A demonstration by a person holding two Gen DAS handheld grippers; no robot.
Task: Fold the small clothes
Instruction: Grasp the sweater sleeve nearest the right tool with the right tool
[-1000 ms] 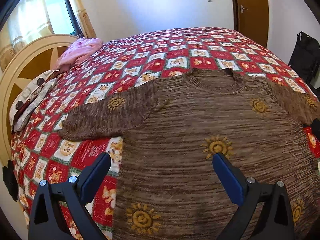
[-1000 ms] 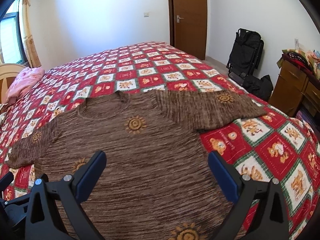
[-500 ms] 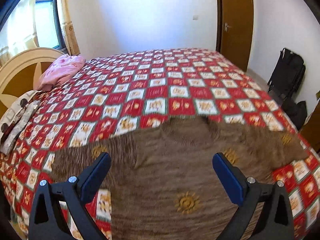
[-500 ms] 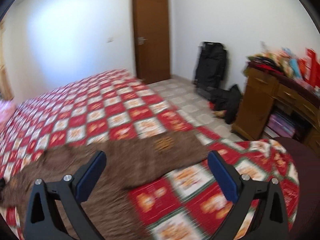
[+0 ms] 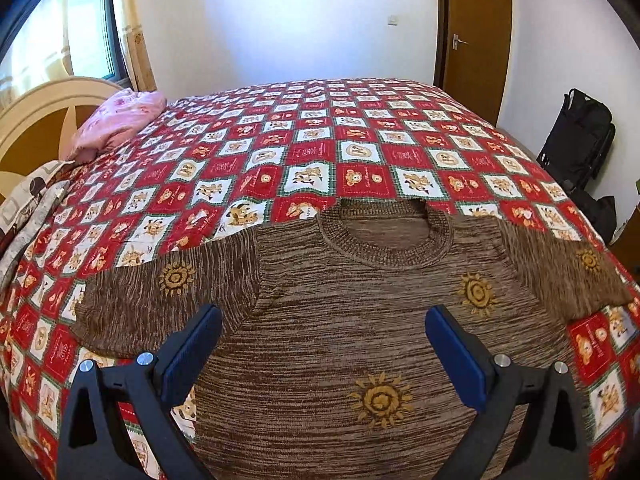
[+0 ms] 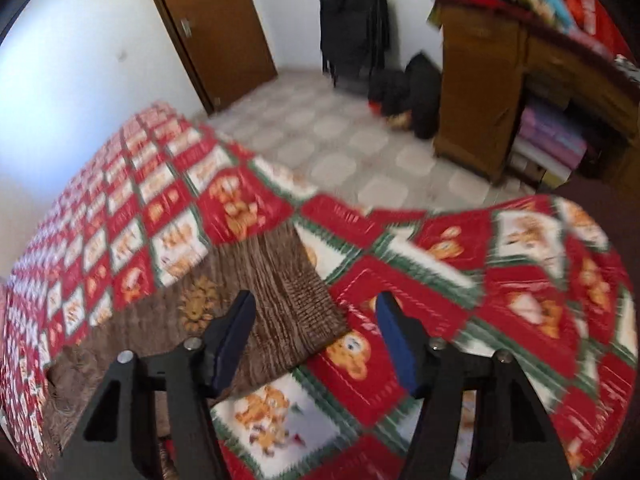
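While the brown knitted sweater (image 5: 360, 320) lies flat and face up on the red patchwork bedspread (image 5: 320, 148), collar away from the person and both sleeves spread, the fold has not begun. Its right sleeve cuff (image 6: 288, 300) rests near the corner of the bed, and the right gripper (image 6: 316, 336) hangs over that cuff, its jaws just closing to about half open, with nothing pinched yet. If they shut here, one pad lands on the bedspread beyond the cuff edge, so quilt may come up with the knit, or the cuff slip free. The blur suggests a quick approach, so the aim may be off. Over the sweater's chest, the left gripper (image 5: 320, 352) is wide open and empty, pinning nothing, so a sleeve pull could drag the body askew.
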